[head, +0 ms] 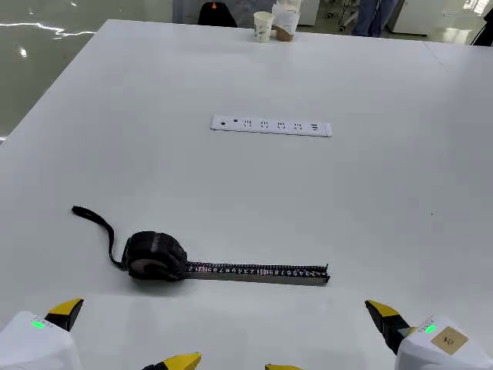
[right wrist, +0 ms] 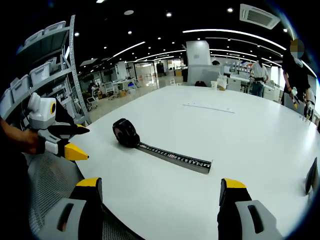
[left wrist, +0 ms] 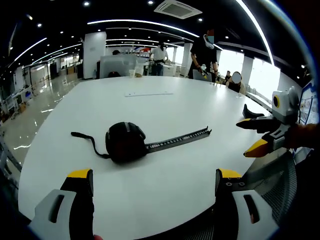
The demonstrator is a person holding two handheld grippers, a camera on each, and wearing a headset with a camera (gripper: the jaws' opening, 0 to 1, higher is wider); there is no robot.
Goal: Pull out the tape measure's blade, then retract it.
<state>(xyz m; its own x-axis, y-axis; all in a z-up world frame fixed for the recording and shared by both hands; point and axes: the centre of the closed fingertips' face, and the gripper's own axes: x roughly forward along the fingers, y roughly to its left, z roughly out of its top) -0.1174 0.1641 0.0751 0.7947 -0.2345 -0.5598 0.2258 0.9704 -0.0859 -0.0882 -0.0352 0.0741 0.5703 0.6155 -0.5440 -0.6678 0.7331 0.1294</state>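
Head view: a black round tape measure (head: 154,256) lies on the white bench (head: 308,193), its dark marked blade (head: 258,271) drawn out rightward.
Left gripper view: the left claw (left wrist: 154,175) is spread wide and empty, near the tape measure.
Right gripper view: the right claw (right wrist: 161,183) is also spread, near the blade.

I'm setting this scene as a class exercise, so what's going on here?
A person holds the left hand-held gripper and the right hand-held gripper open at the edge of the table, touching nothing. The tape measure lies ahead of them, its blade partly pulled out.
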